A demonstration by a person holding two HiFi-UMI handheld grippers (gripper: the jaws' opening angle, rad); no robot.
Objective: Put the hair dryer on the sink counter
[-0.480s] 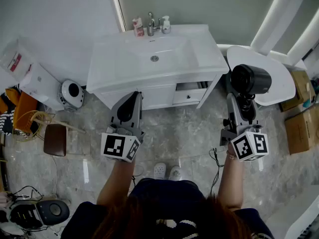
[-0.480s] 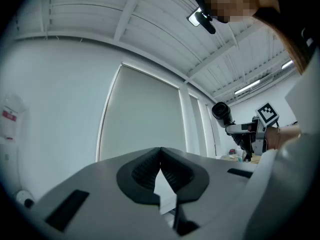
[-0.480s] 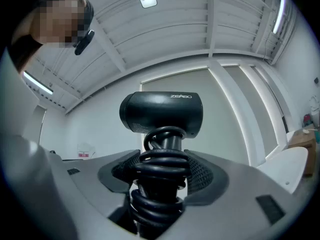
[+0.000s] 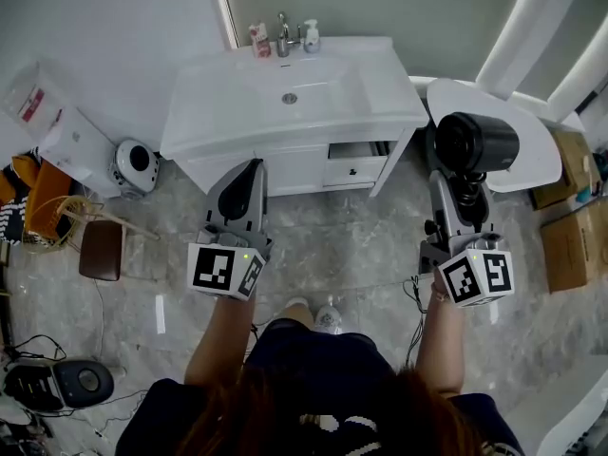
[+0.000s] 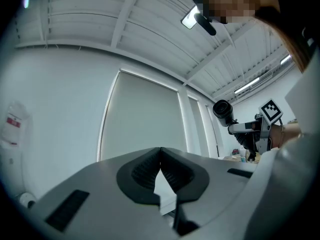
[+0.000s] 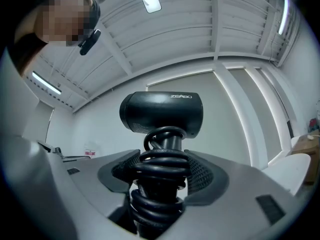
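The right gripper [image 6: 162, 176] has its pads [image 6: 202, 176] pinched on the dryer's [image 6: 161, 111] handle, over the cord [image 6: 157, 204] coiled round it. The head therefore stands upright just beyond the fingertips, and I judge no cord can trail during the carry. The left gripper [image 5: 160, 156] has its fingers pressed together on nothing, seemingly just a spare. The counter [image 4: 380, 98] lies ahead and left of the right tips, well apart, so the dryer is not yet set down.
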